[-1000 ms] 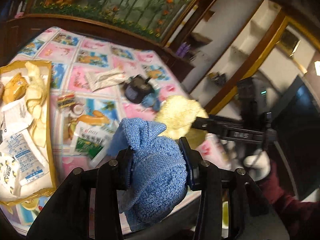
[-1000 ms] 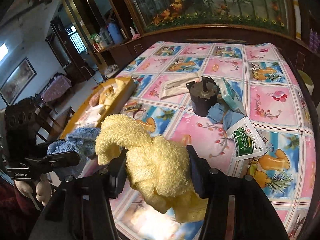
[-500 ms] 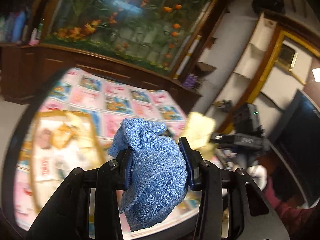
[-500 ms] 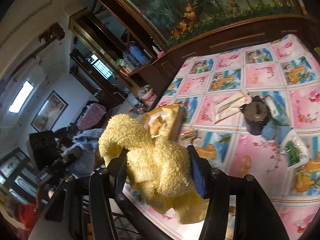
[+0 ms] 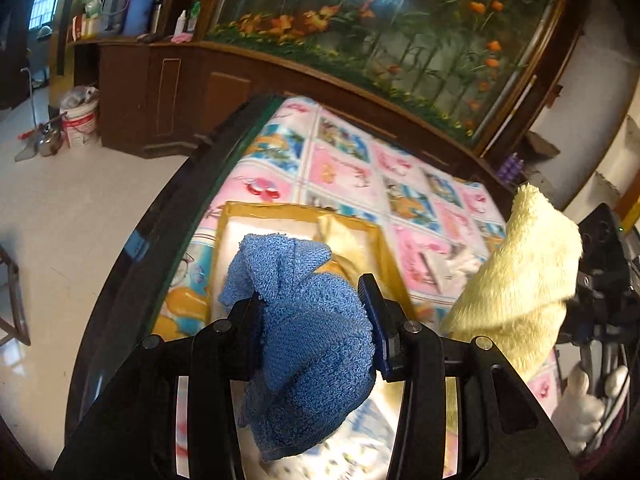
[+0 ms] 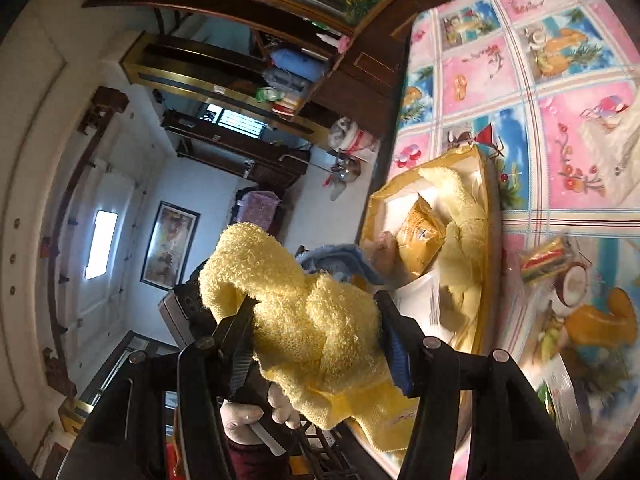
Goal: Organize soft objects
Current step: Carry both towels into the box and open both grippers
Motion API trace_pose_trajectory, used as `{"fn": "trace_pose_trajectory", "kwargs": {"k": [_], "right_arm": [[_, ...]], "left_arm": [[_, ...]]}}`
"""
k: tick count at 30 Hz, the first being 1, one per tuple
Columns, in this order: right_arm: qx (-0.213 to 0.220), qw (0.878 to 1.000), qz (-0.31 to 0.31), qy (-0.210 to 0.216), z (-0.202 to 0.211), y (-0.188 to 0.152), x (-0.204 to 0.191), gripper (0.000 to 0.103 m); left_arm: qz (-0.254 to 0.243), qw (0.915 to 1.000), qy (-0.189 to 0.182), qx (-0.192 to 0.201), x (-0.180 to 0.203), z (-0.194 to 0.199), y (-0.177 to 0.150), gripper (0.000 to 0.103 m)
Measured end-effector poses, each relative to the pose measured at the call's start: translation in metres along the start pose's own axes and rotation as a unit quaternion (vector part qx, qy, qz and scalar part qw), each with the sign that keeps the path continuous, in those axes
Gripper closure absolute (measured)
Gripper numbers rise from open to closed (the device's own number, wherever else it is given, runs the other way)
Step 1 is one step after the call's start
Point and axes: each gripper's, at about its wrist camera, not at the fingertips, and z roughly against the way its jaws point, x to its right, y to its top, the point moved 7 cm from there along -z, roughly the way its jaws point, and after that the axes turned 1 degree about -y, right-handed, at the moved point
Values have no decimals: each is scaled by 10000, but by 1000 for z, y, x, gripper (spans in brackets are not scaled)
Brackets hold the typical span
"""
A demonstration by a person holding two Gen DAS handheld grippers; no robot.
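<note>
My left gripper [image 5: 312, 308] is shut on a bunched blue towel [image 5: 308, 344] and holds it in the air above the yellow tray [image 5: 256, 210] at the table's left edge. My right gripper [image 6: 316, 324] is shut on a bunched yellow towel [image 6: 316, 320], also in the air, beside the same tray [image 6: 486, 184]. The yellow towel shows at the right of the left wrist view [image 5: 524, 280]. The blue towel [image 6: 340, 260] peeks out behind the yellow one in the right wrist view. The tray holds another yellow cloth [image 6: 464, 216] and an orange snack packet [image 6: 420, 240].
The table has a pink and blue fruit-print cloth [image 5: 352, 168] and a dark rim [image 5: 160, 240]. A striped packet [image 6: 544, 258] and paper sachets [image 6: 436, 304] lie near the tray. A bucket [image 5: 80, 120] and kettle stand on the floor by a wooden cabinet [image 5: 168, 92].
Both grippers have swung left with their towels, from over the table's middle to the tray at the table's left edge. The right wrist view has rolled sideways.
</note>
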Motion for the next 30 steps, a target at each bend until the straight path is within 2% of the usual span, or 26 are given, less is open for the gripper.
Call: {"fn": "trace_pose_trajectory", "kwargs": {"k": [2, 5, 9, 13, 15, 19, 21, 23, 25, 26, 27, 28, 29, 30], "right_arm": [[-53, 9997, -107, -190, -18, 6, 14, 46], [-28, 9977, -151, -662, -40, 15, 36, 44], [25, 9912, 113, -1322, -52, 21, 51, 40], [151, 9830, 810, -1639, -49, 22, 35, 38], [198, 9802, 1066, -1657, -44, 21, 23, 37], [304, 9763, 1338, -1673, -24, 19, 12, 37], [454, 9723, 1453, -1772, -5, 18, 11, 37], [684, 9646, 1625, -1960, 18, 16, 10, 37], [1082, 9475, 1964, -2278, 53, 9, 7, 37], [1326, 9338, 2186, -2502, 73, 4, 5, 35], [1521, 9208, 2352, -2715, 91, -2, 6, 24], [1666, 9115, 2428, -2872, 107, -7, 10, 18], [1783, 9060, 2427, -2976, 123, -12, 18, 18], [1799, 9063, 2330, -3031, 135, -16, 29, 18]], "left_arm": [[14, 9999, 89, -84, -10, -19, 6, 59], [168, 9997, 81, -157, -21, -38, 14, 48], [523, 9983, -42, -242, -33, -43, 16, 41], [688, 9971, -179, -284, -35, -32, 15, 41], [711, 9969, -200, -258, -34, -24, 13, 41], [586, 9979, -222, -138, -21, -7, 9, 41], [562, 9977, -365, -58, -10, 4, 5, 41], [528, 9969, -579, 31, 4, 17, 1, 41], [435, 9955, -832, 100, 23, 30, -5, 41], [334, 9947, -962, 129, 36, 37, -9, 41], [201, 9940, -1064, 143, 49, 42, -14, 40], [60, 9935, -1128, 132, 61, 45, -17, 39], [-100, 9931, -1167, 95, 74, 46, -22, 37], [-283, 9922, -1210, 29, 90, 44, -28, 35]]}}
